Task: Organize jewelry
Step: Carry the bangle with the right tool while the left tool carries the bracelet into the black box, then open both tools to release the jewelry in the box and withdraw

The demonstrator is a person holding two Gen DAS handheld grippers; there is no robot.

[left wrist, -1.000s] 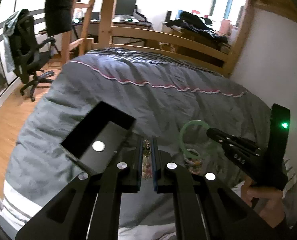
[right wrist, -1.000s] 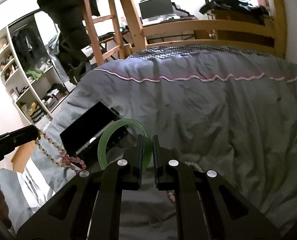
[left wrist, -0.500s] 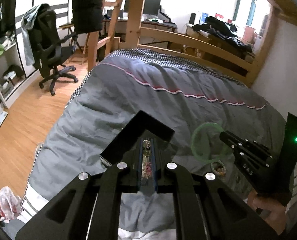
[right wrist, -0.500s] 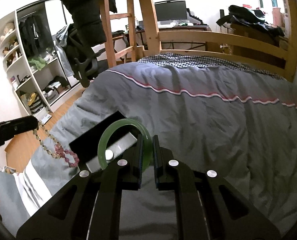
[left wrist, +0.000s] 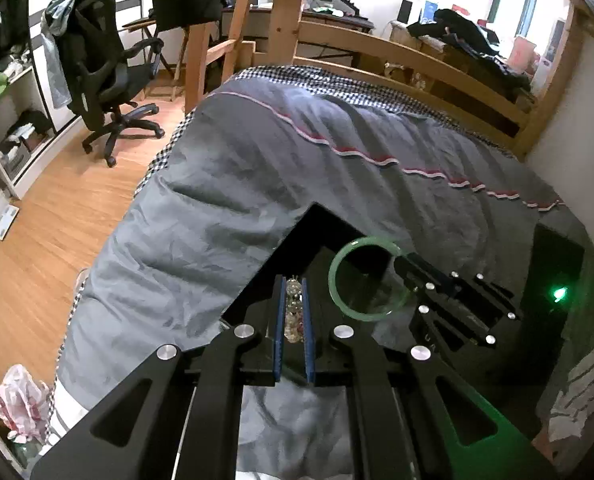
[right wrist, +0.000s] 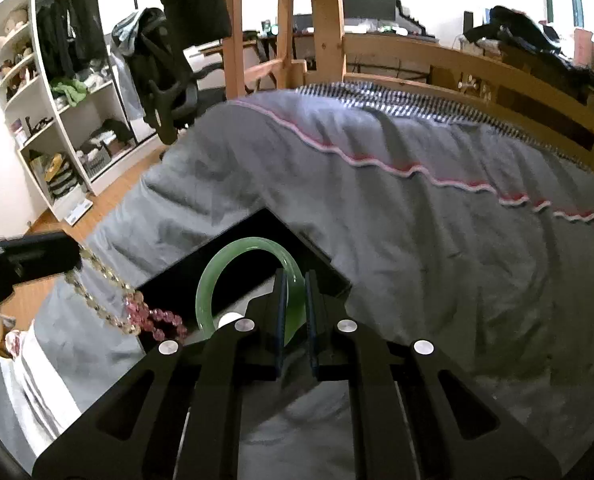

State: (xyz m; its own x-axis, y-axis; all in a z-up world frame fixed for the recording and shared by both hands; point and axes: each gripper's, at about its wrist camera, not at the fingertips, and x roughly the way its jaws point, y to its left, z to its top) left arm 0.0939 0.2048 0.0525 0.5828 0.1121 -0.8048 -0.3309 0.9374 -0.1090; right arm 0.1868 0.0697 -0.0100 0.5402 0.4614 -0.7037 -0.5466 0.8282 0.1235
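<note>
Right now both grippers hang over the open black box (left wrist: 317, 236) that lies on the grey quilt (left wrist: 225, 184) of the bed. In the left wrist view the left gripper (left wrist: 293, 312) has its jaws nearly together, pinched on a bead necklace (left wrist: 293, 312); in the right wrist view the loose part of that strand droops in a loop at about 9 o'clock from the box, pale beads above and pink ones at the bottom. The right gripper (right wrist: 295, 308) has its jaws drawn in close on the rim of a green bangle (right wrist: 249, 268), which stands on edge over the box interior, ahead of the fingers toward 12 o'clock.

The step in hand looks like setting both pieces down inside the box. To do it well, I would place one at a time. Bring the bangle low over the box floor and tip it toward flat before loosening the jaws, so it does not roll or bounce out over the wall. Then guide the necklace so its hanging loop clears the near wall and pools inside first, and only then part the fingers. Keep the two grippers from crossing, since the strand could snag on the bangle or on the other fingers.
</note>
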